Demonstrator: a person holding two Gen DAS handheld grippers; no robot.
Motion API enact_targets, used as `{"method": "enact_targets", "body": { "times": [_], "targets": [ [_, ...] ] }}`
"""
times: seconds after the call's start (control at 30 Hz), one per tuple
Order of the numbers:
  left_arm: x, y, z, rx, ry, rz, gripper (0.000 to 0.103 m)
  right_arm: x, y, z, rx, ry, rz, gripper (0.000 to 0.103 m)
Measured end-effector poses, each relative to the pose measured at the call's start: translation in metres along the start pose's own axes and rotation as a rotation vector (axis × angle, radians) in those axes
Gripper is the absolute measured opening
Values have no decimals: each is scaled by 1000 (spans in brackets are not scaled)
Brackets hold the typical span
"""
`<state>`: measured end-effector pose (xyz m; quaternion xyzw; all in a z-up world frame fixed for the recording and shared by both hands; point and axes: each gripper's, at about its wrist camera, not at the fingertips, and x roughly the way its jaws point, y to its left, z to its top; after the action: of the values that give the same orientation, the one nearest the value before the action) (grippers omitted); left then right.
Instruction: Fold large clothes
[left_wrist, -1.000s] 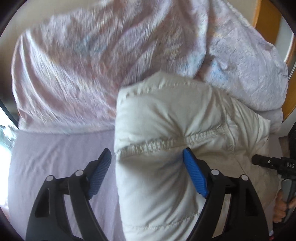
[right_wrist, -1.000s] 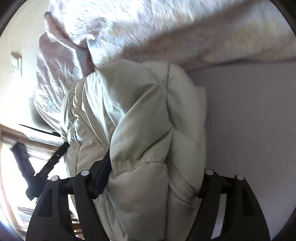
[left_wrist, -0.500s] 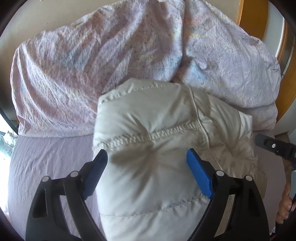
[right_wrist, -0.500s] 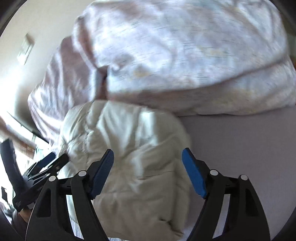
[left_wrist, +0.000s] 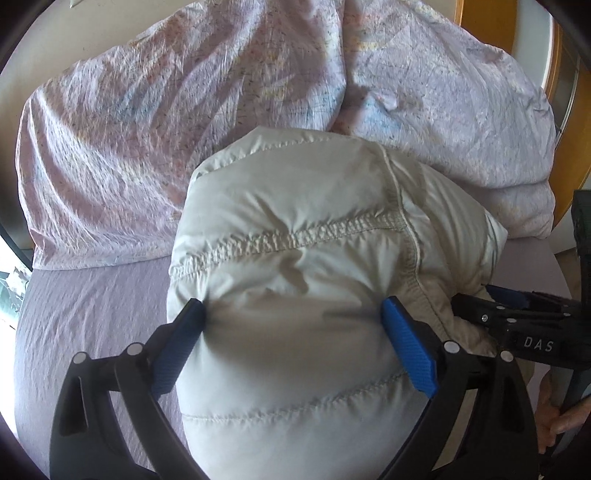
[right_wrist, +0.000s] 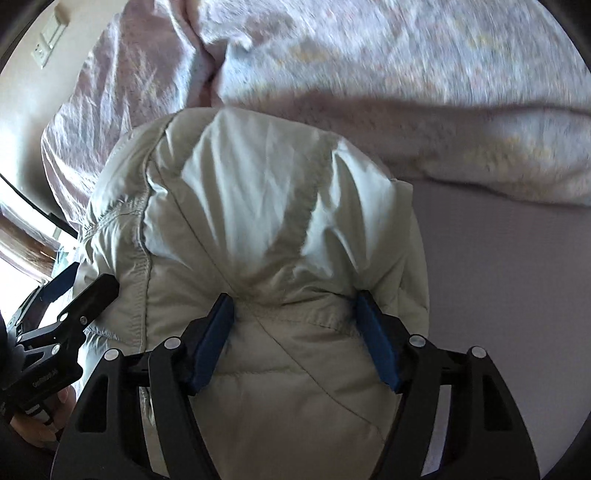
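Folded pale-beige quilted puffer jacket (left_wrist: 306, 295) on lilac bedsheet (left_wrist: 85, 314), against crumpled lilac patterned duvet (left_wrist: 147, 129).
Left gripper (left_wrist: 293, 321) jaws just opened wide, blue pads straddling the jacket, no clamp. Right gripper (right_wrist: 295, 317) jaws just closed slightly, pads pressing a jacket bulge between them. White "DAS" readable on right gripper body.

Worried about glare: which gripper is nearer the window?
Left. The left gripper, jaws just opening around the jacket, sits toward the window; the right gripper is farther along the jacket.
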<state>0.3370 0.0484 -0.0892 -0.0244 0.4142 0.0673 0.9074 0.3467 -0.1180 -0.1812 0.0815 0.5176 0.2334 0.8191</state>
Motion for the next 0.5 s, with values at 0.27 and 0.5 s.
{"method": "enact_targets", "body": {
  "times": [0.27, 0.5],
  "targets": [
    [8, -2, -6, 4, -11, 6, 98, 14, -10, -14, 48, -28, 38, 70],
    [12, -2, -8, -10, -28, 13, 100, 13, -16, -21, 56, -48, 48, 70]
  ]
}}
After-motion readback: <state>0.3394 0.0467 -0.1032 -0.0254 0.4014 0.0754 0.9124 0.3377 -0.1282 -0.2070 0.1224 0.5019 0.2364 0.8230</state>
